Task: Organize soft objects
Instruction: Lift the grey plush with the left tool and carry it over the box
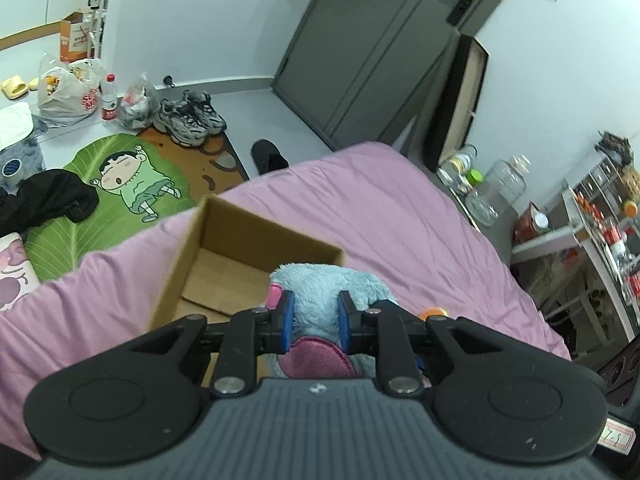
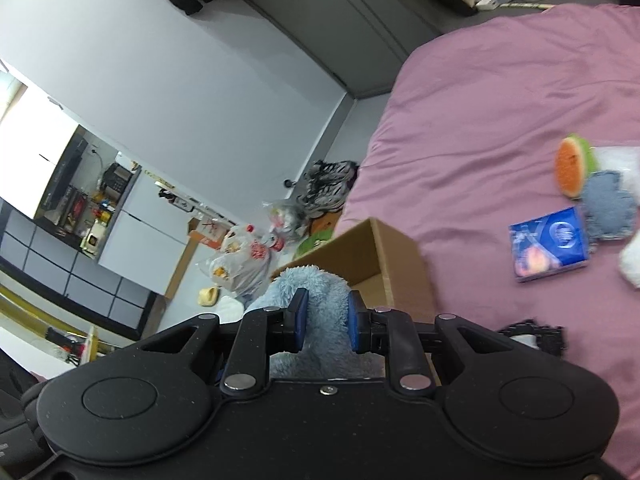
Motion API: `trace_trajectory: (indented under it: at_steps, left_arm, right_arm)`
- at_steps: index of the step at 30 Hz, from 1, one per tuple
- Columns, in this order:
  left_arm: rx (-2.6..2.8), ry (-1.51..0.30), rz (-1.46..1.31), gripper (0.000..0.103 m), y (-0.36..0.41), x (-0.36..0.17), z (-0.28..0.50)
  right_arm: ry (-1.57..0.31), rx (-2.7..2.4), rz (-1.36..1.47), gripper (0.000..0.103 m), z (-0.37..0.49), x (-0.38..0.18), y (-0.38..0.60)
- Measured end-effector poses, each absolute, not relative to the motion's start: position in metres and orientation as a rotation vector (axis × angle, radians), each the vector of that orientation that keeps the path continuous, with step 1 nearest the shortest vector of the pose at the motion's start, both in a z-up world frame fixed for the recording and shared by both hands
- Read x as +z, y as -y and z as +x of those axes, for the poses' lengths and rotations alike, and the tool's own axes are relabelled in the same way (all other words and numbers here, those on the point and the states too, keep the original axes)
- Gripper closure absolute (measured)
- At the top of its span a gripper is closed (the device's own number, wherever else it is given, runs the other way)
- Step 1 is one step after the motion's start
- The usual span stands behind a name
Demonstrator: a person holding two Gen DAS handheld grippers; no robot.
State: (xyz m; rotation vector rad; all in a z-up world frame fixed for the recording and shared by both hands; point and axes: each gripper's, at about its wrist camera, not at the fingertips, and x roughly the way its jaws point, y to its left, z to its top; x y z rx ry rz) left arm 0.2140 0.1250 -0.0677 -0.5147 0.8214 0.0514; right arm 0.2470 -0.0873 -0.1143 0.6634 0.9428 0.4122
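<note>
The blue plush [image 1: 328, 280] hangs between both tools over the near rim of the box [image 1: 208, 240], which stands open on the pink bed [image 1: 400, 208]. The left gripper [image 1: 316, 320] is clenched on a fold of the plush beside its pink patch, and the right gripper [image 2: 326, 320] is clamped on another blue fold, so the toy is carried at two points, its bulk drooping toward the box mouth. The risk, as I judge it, is in the letting go: the toy looks about as wide as the opening, so part of it may catch on the rim and flop out onto the bed, or drag the light box over, since nothing steadies it. If one grip opens before the other, the toy could swing and miss. Fur gives little purchase, so a fold could also slip out early. Further off on the bed lie a melon slice toy [image 2: 574, 166], a grey-blue plush [image 2: 610, 204], a white plush [image 2: 630, 260] and a blue packet [image 2: 548, 244], all well apart from the box, not yet sorted.
</note>
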Motion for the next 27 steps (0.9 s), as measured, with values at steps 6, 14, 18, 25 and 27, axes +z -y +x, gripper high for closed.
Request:
trace_trajectory:
  at_steps: [6,14,18,25,27]
  left_arm:
    - [0.08,-0.803,-0.551,0.082,-0.154,-0.072,0.229]
    - [0.099,-0.807,-0.588,0.082,-0.177,-0.087,0.253]
    - [0.105,-0.821,-0.596,0.082,-0.185,-0.096,0.263]
    - [0.136,-0.867,-0.605,0.079,-0.194,-0.112,0.281]
    - [0.163,-0.889,-0.576,0.078,-0.195,-0.115,0.284]
  right_arm:
    - [-0.947,0.445,0.641,0.082,0.267,-0.113,0.058]
    - [-0.961,0.458,0.617,0.082,0.288,-0.123,0.034]
    - [-0.978,0.454,0.611,0.082,0.298,-0.131,0.028]
    - [-0.999,0.449,0.634,0.066,0.311,-0.142,0.021]
    - [-1.013,0.46,0.646,0.056,0.311,-0.144,0.023]
